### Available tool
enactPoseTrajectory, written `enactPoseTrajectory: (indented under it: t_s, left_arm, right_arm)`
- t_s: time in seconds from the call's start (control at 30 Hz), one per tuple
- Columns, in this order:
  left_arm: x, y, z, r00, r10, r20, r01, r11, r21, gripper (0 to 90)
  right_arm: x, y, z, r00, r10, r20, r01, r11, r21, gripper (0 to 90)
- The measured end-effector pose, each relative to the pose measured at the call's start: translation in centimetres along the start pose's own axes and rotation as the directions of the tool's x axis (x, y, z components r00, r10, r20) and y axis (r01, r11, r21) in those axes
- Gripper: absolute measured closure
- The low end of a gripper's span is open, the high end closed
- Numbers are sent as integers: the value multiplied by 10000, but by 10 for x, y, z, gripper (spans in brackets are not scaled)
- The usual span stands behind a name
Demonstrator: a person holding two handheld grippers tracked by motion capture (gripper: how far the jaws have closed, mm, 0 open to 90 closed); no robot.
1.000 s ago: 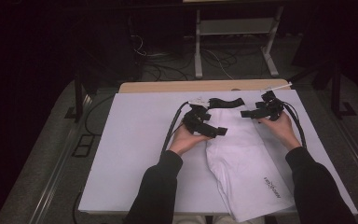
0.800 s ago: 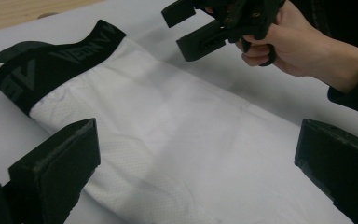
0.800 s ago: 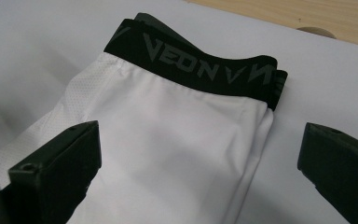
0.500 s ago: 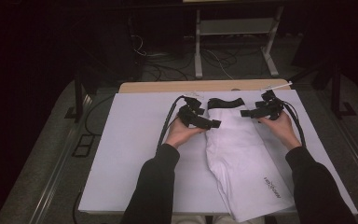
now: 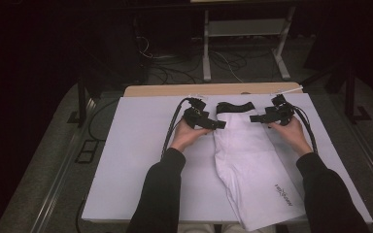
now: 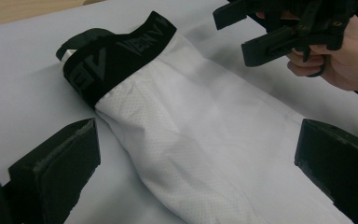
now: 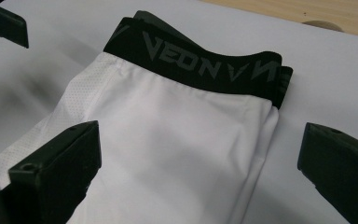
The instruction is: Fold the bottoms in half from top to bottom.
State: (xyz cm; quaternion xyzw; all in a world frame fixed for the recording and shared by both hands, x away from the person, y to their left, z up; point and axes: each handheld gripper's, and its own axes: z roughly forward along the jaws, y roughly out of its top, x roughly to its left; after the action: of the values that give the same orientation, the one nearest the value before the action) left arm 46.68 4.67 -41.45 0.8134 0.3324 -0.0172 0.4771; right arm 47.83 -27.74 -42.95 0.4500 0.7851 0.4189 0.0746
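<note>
**White shorts lie folded between my two open tongs**

White fabric with a black elastic waistband: a pair of shorts lies folded lengthwise on the pale table cover, waistband at the far end, legs running back toward me and slightly to my right. Small dark lettering sits near the hem closest to me. In the right gripper view the waistband carries grey block letters, and the cloth below it looks smooth; along the one edge in the left gripper view it is finely perforated.

My left gripper hovers at the left edge of the shorts, just below the waistband, its jaws spread wide with nothing between them. My right gripper hangs at the opposite edge, at about the same height, jaws likewise apart and gripping nothing. The two point toward each other across the upper part of the garment. A strip of bare wooden tabletop shows beyond the cover.
</note>
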Motion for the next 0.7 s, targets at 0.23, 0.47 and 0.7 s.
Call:
enactPoseTrajectory:
  t_s: [0.23, 0.47, 0.7]
  left_arm:
    - [8, 3, 5, 9997, -232, -80, 232, 9997, -9, 0]
    - [19, 3, 14, 9975, -699, -90, 700, 9975, 66, 0]
    - [24, 3, 23, 9951, -987, -85, 988, 9950, 124, 1]
  right_arm:
    - [-2, -1, 5, 10000, 86, -22, -86, 9999, 60, 0]
    - [-8, 0, 7, 9993, 382, 34, -382, 9992, 89, 0]
    - [-11, 7, 14, 9987, 496, 130, -503, 9966, 657, 0]
